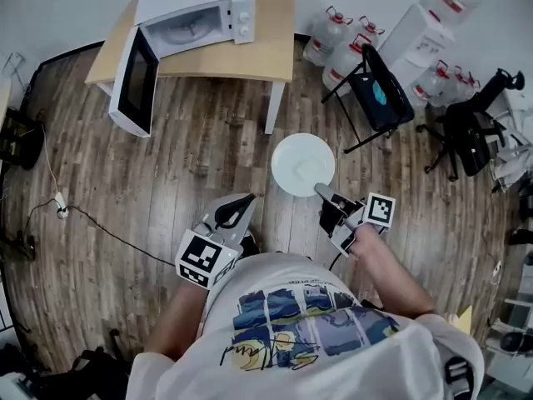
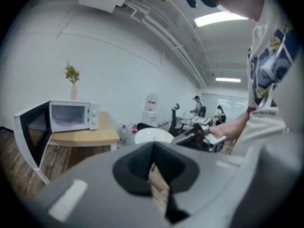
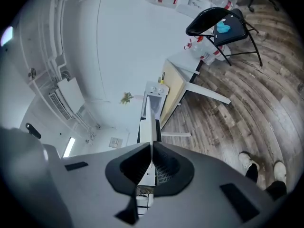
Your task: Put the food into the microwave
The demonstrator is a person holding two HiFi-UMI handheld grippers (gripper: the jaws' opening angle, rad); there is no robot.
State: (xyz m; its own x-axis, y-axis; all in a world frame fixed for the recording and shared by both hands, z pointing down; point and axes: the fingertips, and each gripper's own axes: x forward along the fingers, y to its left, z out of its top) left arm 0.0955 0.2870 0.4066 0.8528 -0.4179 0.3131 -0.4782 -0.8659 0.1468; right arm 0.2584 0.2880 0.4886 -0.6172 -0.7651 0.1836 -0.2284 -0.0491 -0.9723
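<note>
A white microwave [image 1: 200,11] stands on a wooden table [image 1: 266,52] at the far side, its door [image 1: 137,82] swung wide open to the left. A round white plate [image 1: 303,165] hangs level over the floor in front of me, and my right gripper [image 1: 321,192] is shut on its near rim. A pale patch lies on the plate, too faint to name. In the right gripper view the plate's thin edge [image 3: 151,127] runs between the closed jaws. My left gripper [image 1: 247,198] is shut and empty at my left side. It looks toward the microwave [image 2: 71,115] and the plate [image 2: 152,136].
A black folding chair [image 1: 379,94] and several water bottles [image 1: 341,44] stand right of the table. An office chair [image 1: 470,132] is further right. A cable [image 1: 100,223] trails over the wood floor at left. A small plant [image 2: 72,75] sits on the microwave.
</note>
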